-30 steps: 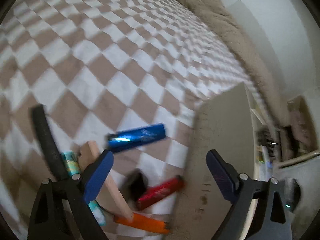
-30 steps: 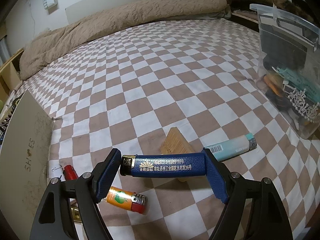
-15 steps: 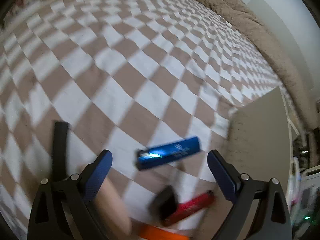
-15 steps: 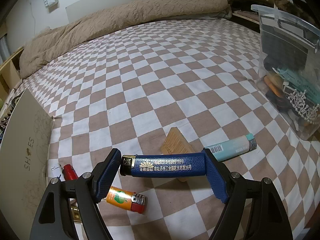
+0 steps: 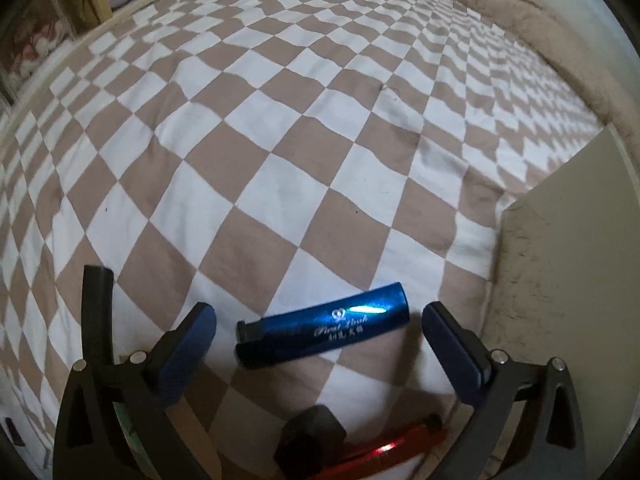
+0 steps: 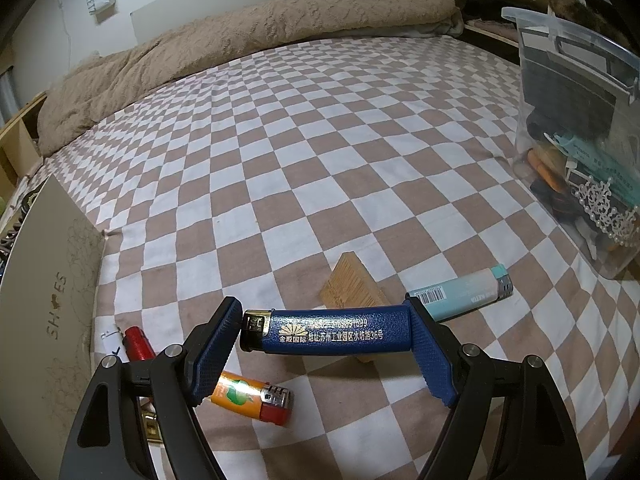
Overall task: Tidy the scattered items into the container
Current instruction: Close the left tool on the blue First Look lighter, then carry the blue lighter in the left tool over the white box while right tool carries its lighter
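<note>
My right gripper (image 6: 323, 320) is shut on a dark blue lighter (image 6: 328, 334), held end to end above the checked bedspread. Below it lie an orange lighter (image 6: 244, 398), a red lighter (image 6: 138, 344), a teal lighter (image 6: 460, 296) and a wooden comb (image 6: 352, 280). The clear plastic container (image 6: 568, 28) stands at the right with several things inside. In the left wrist view, my left gripper (image 5: 316, 312) points steeply down with its jaws opening. A shiny blue lighter (image 5: 320, 326) lies between its fingertips, touched by neither pad. A red lighter (image 5: 384, 454) shows below.
A beige shoe box (image 6: 48, 288) lies flat at the bed's edge, also in the left wrist view as the shoe box (image 5: 568, 280). A brown blanket (image 6: 240, 40) runs along the headboard. A black bar (image 5: 96, 312) and a black blocky thing (image 5: 310, 436) sit near my left fingers.
My left gripper tipped downward and closed in on the shiny blue lighter, which now sits between its wider fingertips. The right gripper and its lighter have not moved.
</note>
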Demonstrator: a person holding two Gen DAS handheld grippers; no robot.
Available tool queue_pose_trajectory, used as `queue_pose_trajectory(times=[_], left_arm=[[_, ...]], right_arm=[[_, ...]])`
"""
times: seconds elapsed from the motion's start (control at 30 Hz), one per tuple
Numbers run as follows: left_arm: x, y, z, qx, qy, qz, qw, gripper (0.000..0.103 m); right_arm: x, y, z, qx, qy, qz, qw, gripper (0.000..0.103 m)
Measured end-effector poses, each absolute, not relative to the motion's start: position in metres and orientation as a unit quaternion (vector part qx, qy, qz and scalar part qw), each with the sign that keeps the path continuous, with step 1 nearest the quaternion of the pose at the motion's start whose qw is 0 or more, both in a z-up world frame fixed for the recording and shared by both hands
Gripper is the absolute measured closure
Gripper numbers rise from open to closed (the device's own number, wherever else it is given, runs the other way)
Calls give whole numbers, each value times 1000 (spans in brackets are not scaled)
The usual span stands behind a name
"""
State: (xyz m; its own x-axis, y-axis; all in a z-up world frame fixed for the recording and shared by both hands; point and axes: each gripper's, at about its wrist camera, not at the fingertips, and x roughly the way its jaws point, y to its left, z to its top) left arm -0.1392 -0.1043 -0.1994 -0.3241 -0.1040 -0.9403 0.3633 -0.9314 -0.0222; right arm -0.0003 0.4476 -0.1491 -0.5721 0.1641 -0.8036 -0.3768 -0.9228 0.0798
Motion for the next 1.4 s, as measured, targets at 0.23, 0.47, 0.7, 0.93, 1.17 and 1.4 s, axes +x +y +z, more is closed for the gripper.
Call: queue_pose_trajectory(times=[0.23,0.47,0.7,0.93,1.17,1.4], left_arm=[[-140,-103,-201,552,109,-816,137,2],[-130,-116,-192,539,113,-824,131,21],[-113,-128,-181,523,134,-834,117,22],[-90,-145,-160,474,152,-857,133,22],[-86,-136,-137,421,151,-886,123,22],[-83,-114,-119,376,110,-915,100,22]], right_arm=[[0,449,-151,-438,122,877,154,21],[0,446,-151,-439,112,878,155,21],[2,439,-143,-427,101,886,150,22],[7,426,-122,-382,88,908,149,22],[12,403,-102,-350,69,927,117,22],[18,376,-84,-317,45,942,96,22]])
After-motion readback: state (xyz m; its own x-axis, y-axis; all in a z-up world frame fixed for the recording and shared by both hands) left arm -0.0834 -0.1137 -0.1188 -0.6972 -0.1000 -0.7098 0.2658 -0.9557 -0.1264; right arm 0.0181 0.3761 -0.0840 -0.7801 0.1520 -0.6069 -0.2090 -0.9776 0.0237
